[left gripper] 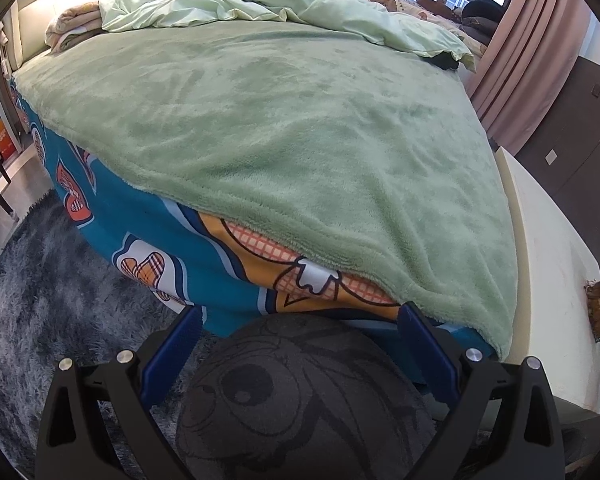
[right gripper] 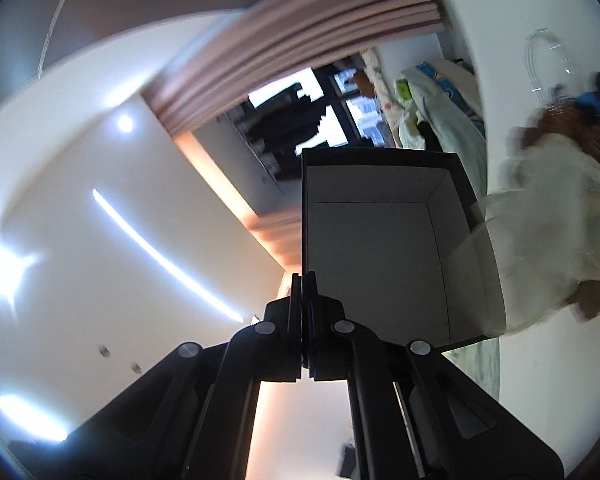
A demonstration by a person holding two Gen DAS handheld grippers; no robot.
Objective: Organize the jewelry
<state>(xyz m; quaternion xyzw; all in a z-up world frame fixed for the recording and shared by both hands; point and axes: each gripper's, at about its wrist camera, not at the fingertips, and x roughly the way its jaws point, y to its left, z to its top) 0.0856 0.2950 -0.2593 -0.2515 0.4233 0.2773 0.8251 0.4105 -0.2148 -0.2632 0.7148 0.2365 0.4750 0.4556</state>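
Left wrist view: the left gripper [left gripper: 300, 312] hangs with its blue fingers [left gripper: 172, 356] spread wide, released, over a dark cartoon-printed fabric [left gripper: 300, 396] beside a bed's green fleece blanket [left gripper: 284, 140].

Right wrist view: the right gripper [right gripper: 304, 280] tilts toward the ceiling, clenched on the edge of a black box lid [right gripper: 384, 248] with a pale interior; no jewelry shows in it.
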